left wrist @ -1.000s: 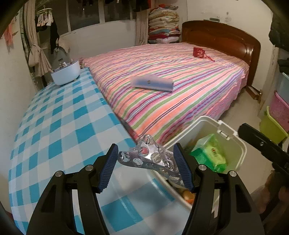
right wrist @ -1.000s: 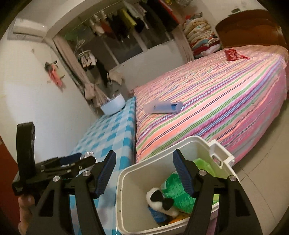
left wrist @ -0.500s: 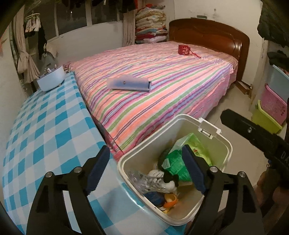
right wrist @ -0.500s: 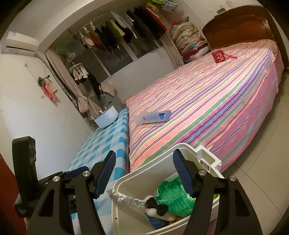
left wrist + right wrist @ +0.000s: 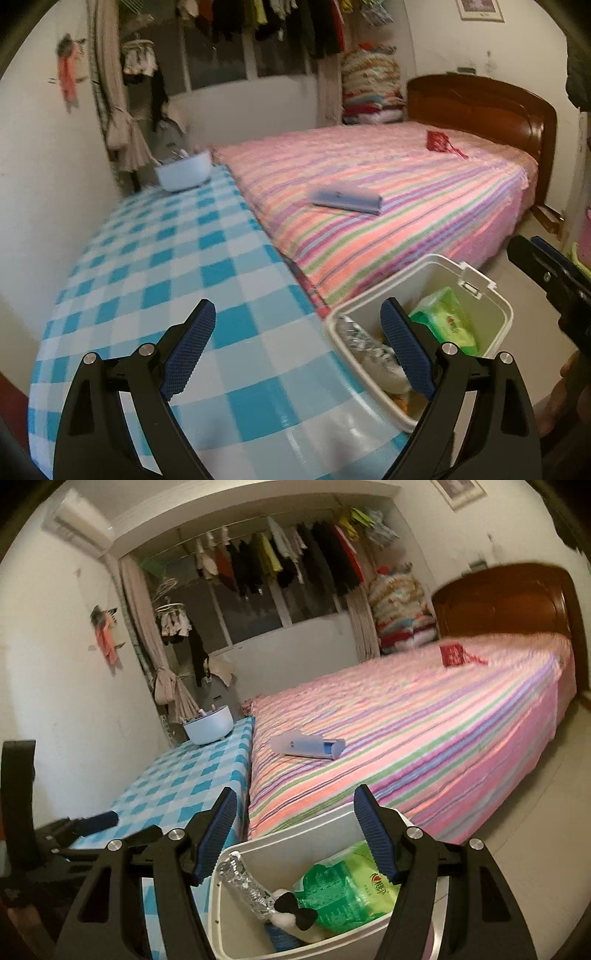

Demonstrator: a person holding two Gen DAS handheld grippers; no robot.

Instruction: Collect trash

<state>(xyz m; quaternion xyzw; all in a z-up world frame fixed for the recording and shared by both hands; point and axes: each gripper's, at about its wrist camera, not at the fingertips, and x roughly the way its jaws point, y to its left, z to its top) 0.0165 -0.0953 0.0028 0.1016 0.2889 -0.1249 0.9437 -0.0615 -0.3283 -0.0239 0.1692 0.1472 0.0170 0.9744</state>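
A white plastic bin (image 5: 491, 295) stands on the floor between the checked table and the bed; it also shows in the right wrist view (image 5: 303, 827). A silver blister pack (image 5: 364, 341) lies inside against the left wall, also in the right wrist view (image 5: 243, 886), beside a green wipes pack (image 5: 448, 321) (image 5: 343, 890) and a black-and-white soft item (image 5: 295, 915). My left gripper (image 5: 298, 341) is open and empty over the table's right edge. My right gripper (image 5: 293, 829) is open and empty just above the bin.
A blue-and-white checked table (image 5: 177, 258) runs along the left wall with a white bowl (image 5: 183, 171) at its far end. The striped bed (image 5: 388, 206) carries a flat blue case (image 5: 349, 197) and a red pouch (image 5: 439, 140). Coloured baskets (image 5: 585, 236) stand at right.
My left gripper opened and let go of the blister pack, which now lies in the bin. It then drew back left and up over the table. The right gripper tilted upward slightly.
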